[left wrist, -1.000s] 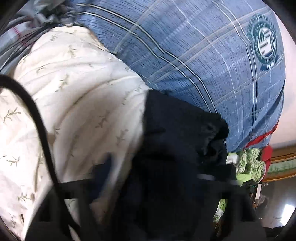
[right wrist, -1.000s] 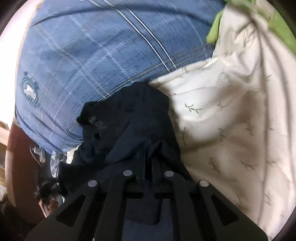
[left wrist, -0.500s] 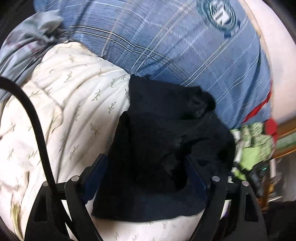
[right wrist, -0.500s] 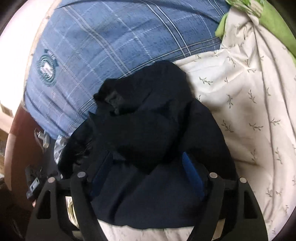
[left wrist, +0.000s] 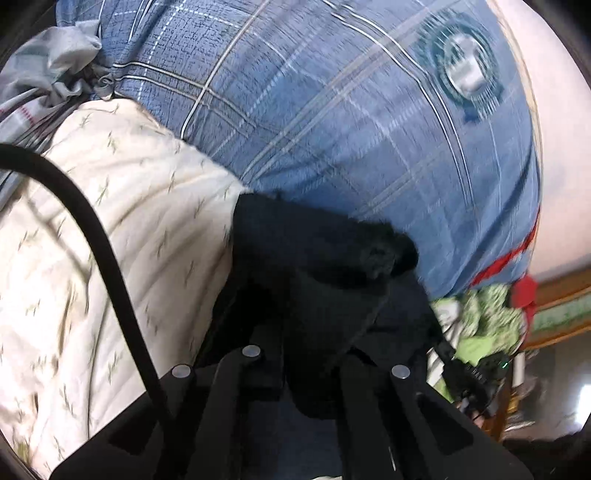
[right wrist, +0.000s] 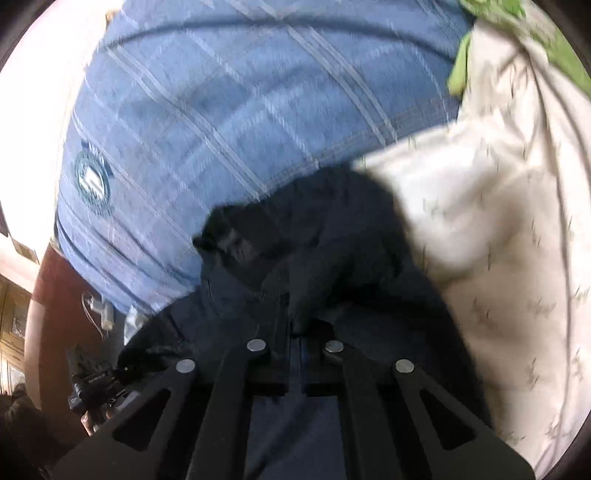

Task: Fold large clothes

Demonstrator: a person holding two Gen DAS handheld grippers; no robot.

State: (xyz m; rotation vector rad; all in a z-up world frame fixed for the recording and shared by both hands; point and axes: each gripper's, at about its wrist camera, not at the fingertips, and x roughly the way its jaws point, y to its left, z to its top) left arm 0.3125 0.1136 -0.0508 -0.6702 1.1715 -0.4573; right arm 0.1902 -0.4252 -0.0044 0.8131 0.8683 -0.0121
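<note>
A dark navy garment (left wrist: 321, 273) lies bunched on the bed, half on the cream leaf-print quilt (left wrist: 122, 236) and half on the blue plaid sheet (left wrist: 332, 122). My left gripper (left wrist: 310, 354) is shut on the garment's near edge, with cloth draped over its fingers. In the right wrist view the same garment (right wrist: 332, 236) fills the centre. My right gripper (right wrist: 295, 328) is shut on its near edge too, jaws together with cloth pinched between them.
A black cable (left wrist: 107, 258) crosses the left wrist view. Grey cloth (left wrist: 55, 74) is heaped at the far left. Green patterned fabric (left wrist: 484, 317) and a wooden bed edge (left wrist: 561, 295) sit right. A green cloth (right wrist: 517, 26) lies far right; bedside clutter (right wrist: 96, 384) sits low left.
Both grippers were open over the garment half a second ago. Both have now closed on its near edge and the cloth is bunched up toward them.
</note>
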